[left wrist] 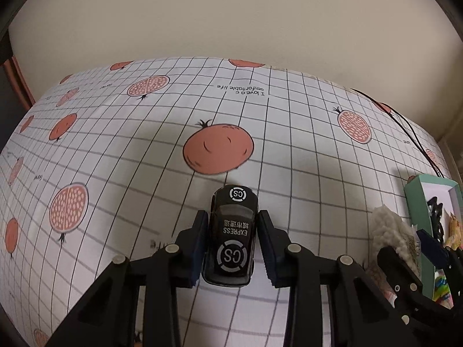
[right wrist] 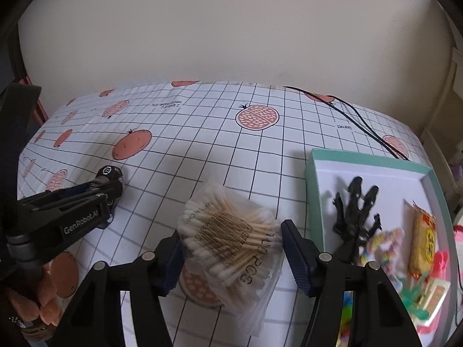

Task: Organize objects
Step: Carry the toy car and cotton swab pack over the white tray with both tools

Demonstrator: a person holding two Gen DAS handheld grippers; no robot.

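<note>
though small, black toy car [left wrist: 233, 238] gleams

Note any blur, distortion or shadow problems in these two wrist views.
Left wrist: strong fisheye bowing of the tablecloth grid; the toy car is sharp, with soft shadows beside it. Right wrist: same bowing, dark vignette at the corners; the cotton swab bag is readable, but the colourful items in the teal box at the right edge are smeared.
</note>
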